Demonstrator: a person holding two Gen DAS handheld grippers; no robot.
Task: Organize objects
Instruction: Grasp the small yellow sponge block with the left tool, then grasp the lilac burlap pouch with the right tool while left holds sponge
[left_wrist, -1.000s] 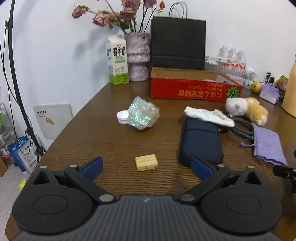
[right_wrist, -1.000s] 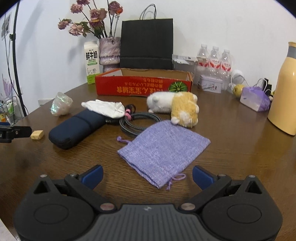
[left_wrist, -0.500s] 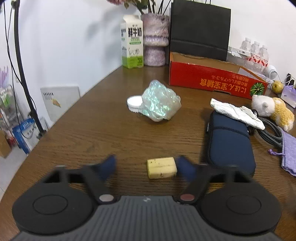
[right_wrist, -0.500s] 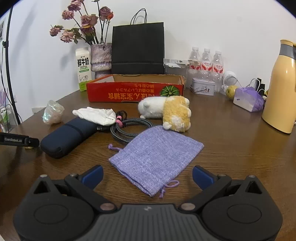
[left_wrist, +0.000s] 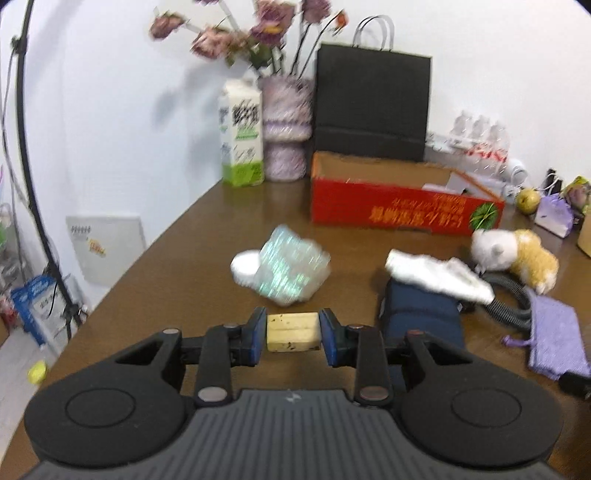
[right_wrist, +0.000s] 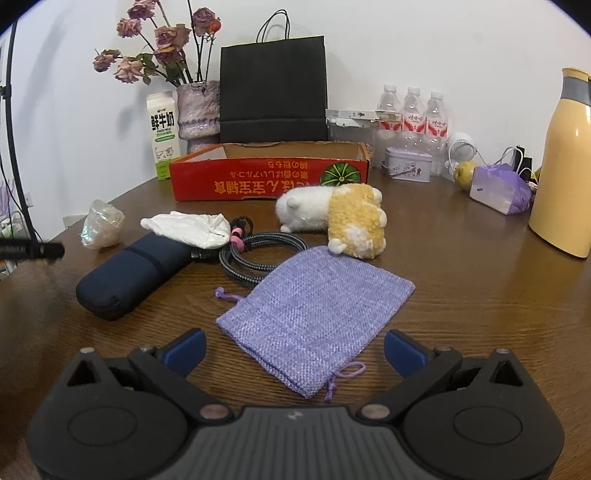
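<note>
I see my left gripper (left_wrist: 293, 331) closed on the small pale yellow rectangular block (left_wrist: 293, 331); its jaws have just been closing and the blue pads (left_wrist: 258, 334) now press on both short sides of the block, low above the brown wooden table (left_wrist: 177, 266). The left view is blurred. Just behind the block lies the crumpled iridescent plastic wrap (left_wrist: 291, 271) with a white round lid (left_wrist: 244, 263) touching its left side. To the right lies the dark blue fabric case (left_wrist: 421, 314), and a white crumpled cloth (left_wrist: 436, 275) rests on its far end. My right gripper (right_wrist: 293, 352) is open, with the jaws wide apart and nothing between the pads. Right in front of it lies the flat lilac woven drawstring pouch (right_wrist: 314, 314). Beyond the pouch a coiled black braided cable (right_wrist: 255, 254) lies beside the white and yellow plush toy (right_wrist: 340, 214). The shallow red cardboard box (right_wrist: 269, 181) stands further back, near the wall.
</note>
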